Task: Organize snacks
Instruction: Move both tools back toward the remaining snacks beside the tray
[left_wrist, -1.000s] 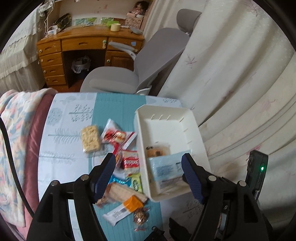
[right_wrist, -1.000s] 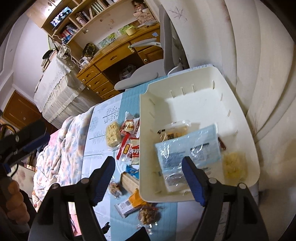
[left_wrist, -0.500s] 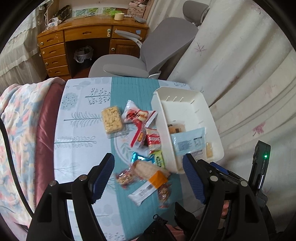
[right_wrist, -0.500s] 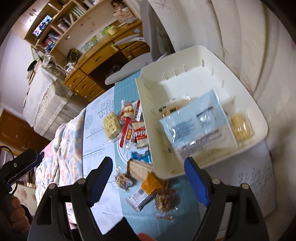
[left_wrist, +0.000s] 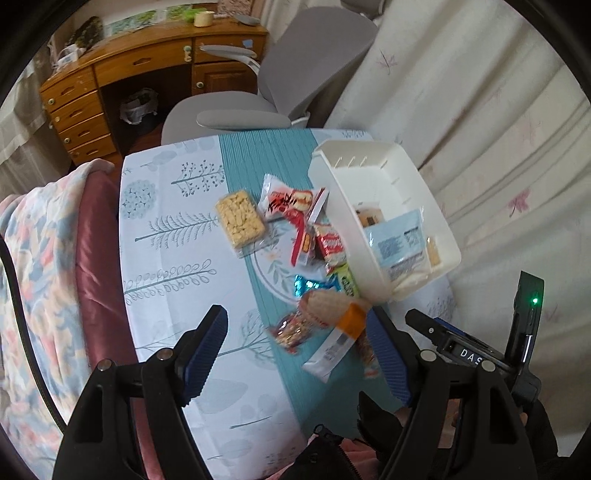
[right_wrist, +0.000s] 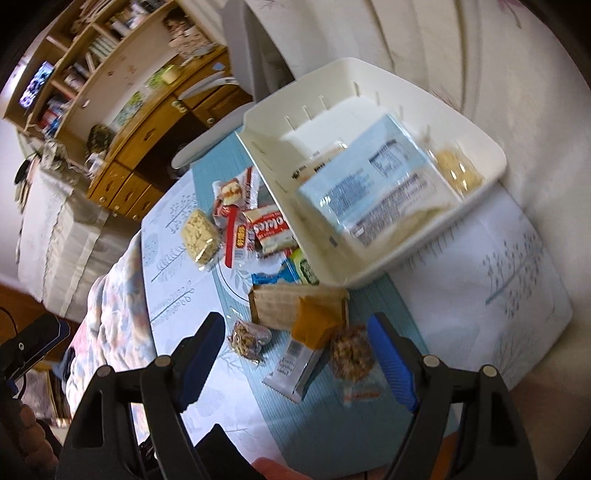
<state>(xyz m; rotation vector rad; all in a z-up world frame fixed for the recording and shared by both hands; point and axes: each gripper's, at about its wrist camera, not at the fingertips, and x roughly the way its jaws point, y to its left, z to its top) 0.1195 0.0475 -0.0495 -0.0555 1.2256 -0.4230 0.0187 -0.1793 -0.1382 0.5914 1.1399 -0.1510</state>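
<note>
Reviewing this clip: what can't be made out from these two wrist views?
- Snack under the light-blue packet in the white bin: covered in both views.
- Green packet: half hidden beneath the bin's wall, right wrist view.
- Packet lettering: motion-blurred.
- Round snack bag: hidden behind the left gripper's finger.

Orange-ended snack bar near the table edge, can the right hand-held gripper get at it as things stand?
Probably yes. The right hand-held gripper is open and empty, and the bar lies just ahead between its fingers. Its orange end rests on the tan packet, and small clear bags crowd both sides.
</note>
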